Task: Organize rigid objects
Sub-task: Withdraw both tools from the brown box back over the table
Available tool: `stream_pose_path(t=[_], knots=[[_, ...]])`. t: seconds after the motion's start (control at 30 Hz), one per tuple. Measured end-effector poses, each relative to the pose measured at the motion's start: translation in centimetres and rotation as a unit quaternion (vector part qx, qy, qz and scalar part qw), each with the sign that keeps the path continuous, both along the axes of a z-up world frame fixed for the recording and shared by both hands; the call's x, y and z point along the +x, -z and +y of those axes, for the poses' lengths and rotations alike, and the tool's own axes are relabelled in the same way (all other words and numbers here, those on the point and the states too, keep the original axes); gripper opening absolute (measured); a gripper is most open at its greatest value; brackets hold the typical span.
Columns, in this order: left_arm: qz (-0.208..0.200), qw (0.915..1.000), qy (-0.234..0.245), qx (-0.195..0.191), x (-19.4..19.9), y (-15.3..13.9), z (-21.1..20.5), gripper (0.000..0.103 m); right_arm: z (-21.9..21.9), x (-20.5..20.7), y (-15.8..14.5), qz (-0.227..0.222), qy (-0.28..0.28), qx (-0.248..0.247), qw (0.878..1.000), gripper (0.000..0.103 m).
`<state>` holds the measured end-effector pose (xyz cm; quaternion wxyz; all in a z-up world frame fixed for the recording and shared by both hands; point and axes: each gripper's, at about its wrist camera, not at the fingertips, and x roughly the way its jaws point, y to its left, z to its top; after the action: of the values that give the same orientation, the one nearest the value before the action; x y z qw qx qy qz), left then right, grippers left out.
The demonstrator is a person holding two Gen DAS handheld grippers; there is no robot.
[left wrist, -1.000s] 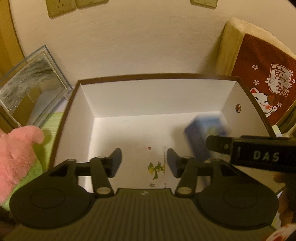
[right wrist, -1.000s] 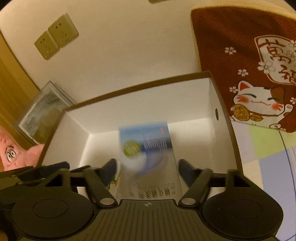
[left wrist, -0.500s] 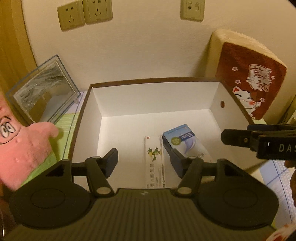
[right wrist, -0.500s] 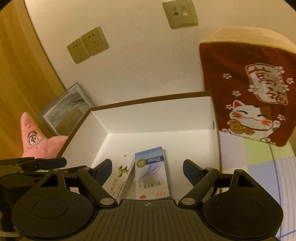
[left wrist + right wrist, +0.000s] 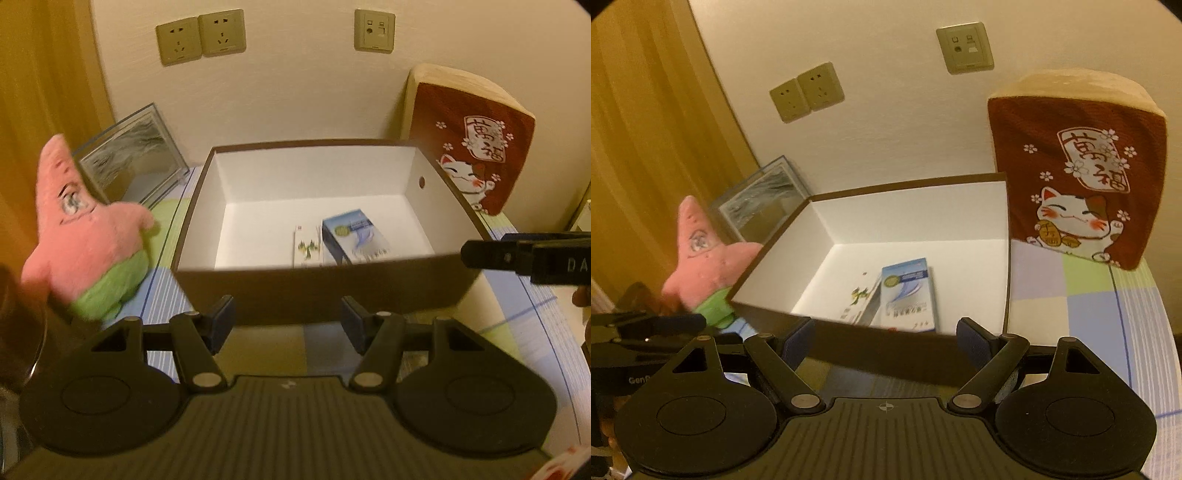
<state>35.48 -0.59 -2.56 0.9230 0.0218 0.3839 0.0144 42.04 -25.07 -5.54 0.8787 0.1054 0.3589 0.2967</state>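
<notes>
Matt cardboard box [image 5: 317,284], fuzzy plush star [image 5: 85,236], glossy carton [image 5: 910,295]

White "DA" on the black right tool [image 5: 524,254]; "Gen" on the black left tool [image 5: 639,379]; "萬福" on the red cat-print cushion [image 5: 1097,168]

In front of me the brown, white-lined box [image 5: 317,284] sits open; a blue-white carton [image 5: 354,236] and a slim white carton [image 5: 306,245] lie flat inside, touching.
</notes>
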Motion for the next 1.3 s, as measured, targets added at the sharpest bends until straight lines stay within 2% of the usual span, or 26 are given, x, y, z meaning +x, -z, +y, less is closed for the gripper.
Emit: stream_pose_path(t=[0.33,0.57,1.03,1.3], knots=[[0.001,0.9998,0.007,-0.016,-5.9,-0.7,0.1,0.060,-0.9,-5.3,-0.6,0.008,-0.010,0.010,1.000,0.083],[0.004,0.9995,0.027,-0.015,-8.6,-0.6,0.7,0.060,-1.1,-8.8,-0.3,0.013,0.000,-0.014,1.000,0.083],[0.026,0.9985,0.047,0.011,-14.2,1.7,3.4,0.059,-0.6,-15.0,1.7,0.024,0.020,-0.056,0.998,0.083],[0.045,0.9975,0.051,0.020,-16.6,3.4,5.0,0.059,0.8,-17.2,3.4,0.047,-0.003,-0.072,0.996,0.075]])
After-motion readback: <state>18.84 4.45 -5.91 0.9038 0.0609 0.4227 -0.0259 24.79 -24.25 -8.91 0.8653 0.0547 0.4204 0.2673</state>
